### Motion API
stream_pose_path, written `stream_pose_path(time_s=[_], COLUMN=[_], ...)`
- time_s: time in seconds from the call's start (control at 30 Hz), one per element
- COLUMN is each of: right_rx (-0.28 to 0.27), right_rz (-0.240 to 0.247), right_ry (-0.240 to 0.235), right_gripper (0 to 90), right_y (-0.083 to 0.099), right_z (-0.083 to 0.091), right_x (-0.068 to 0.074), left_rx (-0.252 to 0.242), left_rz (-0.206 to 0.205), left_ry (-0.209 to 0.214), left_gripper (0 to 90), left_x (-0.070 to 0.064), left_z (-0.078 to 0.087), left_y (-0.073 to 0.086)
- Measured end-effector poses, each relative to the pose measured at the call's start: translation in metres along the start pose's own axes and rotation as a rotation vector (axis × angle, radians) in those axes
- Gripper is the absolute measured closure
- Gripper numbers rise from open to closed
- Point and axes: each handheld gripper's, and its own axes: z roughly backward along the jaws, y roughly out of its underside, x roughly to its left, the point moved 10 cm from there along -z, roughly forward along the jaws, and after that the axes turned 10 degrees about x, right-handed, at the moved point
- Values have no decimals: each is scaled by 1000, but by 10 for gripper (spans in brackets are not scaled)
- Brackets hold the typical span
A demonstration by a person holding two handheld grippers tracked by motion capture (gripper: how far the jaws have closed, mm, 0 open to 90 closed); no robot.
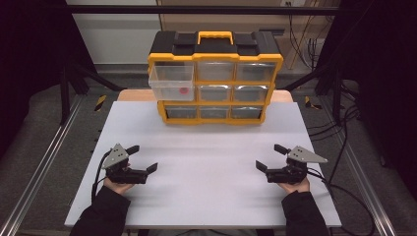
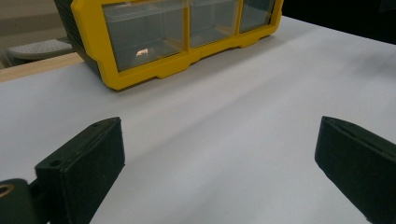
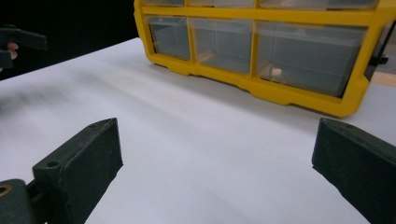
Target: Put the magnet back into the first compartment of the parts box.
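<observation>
A yellow and black drawer cabinet (image 1: pixel 215 73) stands at the far middle of the white table (image 1: pixel 206 162). Its upper left clear drawer (image 1: pixel 171 81) is pulled out, and a small red thing (image 1: pixel 184 90) lies inside it. The cabinet's bottom drawers also face the left gripper view (image 2: pixel 154 35) and the right gripper view (image 3: pixel 261 46). My left gripper (image 1: pixel 142 158) rests at the near left, open, with nothing between its fingers (image 2: pixel 84 168). At the near right, my right gripper (image 1: pixel 271 157) is open too, its fingers (image 3: pixel 79 163) wide apart over bare table.
A wooden surface (image 1: pixel 133 95) pokes out behind the table at the cabinet's left. Metal rails (image 1: pixel 44 162) run along both sides. Cables (image 1: pixel 344 187) trail off the right gripper over the table's right edge. Both grippers are held in the person's hands (image 1: pixel 115 187).
</observation>
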Motion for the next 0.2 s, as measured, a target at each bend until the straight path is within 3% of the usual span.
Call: stream_pose_path(time_s=[0.2], right_rx=[9], right_rz=[-7], right_ry=[-11], right_gripper=[9], right_y=[7], right_z=[0], right_x=[-4], left_rx=[4], left_rz=[-1], left_ry=[-3], left_gripper=[11], left_x=[0], left_z=[0], left_y=[0])
